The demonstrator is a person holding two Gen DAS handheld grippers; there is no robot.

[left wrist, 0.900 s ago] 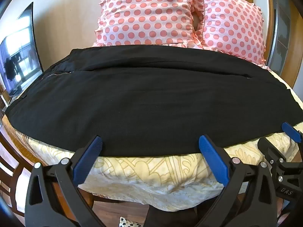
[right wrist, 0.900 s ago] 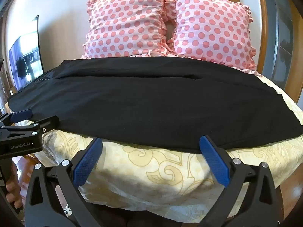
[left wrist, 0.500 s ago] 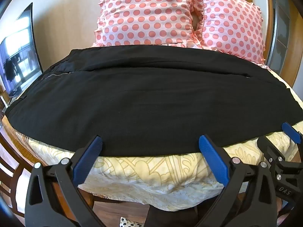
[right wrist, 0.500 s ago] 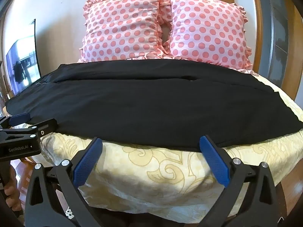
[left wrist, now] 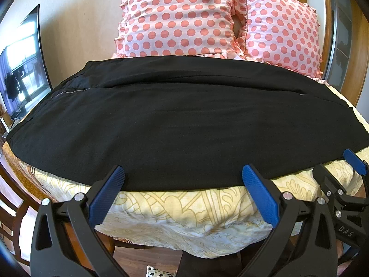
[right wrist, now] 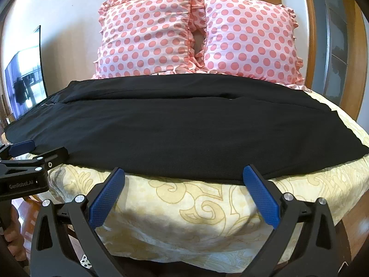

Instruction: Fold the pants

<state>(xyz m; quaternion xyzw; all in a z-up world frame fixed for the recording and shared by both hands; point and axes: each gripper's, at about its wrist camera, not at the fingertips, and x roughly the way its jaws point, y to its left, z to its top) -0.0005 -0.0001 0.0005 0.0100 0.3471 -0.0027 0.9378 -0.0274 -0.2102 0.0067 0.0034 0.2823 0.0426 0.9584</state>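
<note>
Black pants [left wrist: 184,120] lie spread flat across the bed, waist with a zipper [left wrist: 69,91] at the left, legs running right. They also fill the right wrist view [right wrist: 184,124]. My left gripper [left wrist: 182,180] is open and empty, fingertips at the pants' near edge. My right gripper [right wrist: 183,177] is open and empty at the same near edge, further right. The right gripper also shows at the right of the left wrist view [left wrist: 341,168], and the left gripper at the left of the right wrist view [right wrist: 39,149].
The bed has a yellow patterned cover [left wrist: 184,210] hanging over its front edge. Two pink polka-dot pillows [left wrist: 180,18] [right wrist: 249,37] stand against the wall behind the pants. A TV screen [left wrist: 23,67] stands at the left. A wooden frame [right wrist: 357,46] is at the right.
The right gripper's view has dropped a little lower toward the bed's edge. The left gripper has hardly moved. The pants have not moved.
</note>
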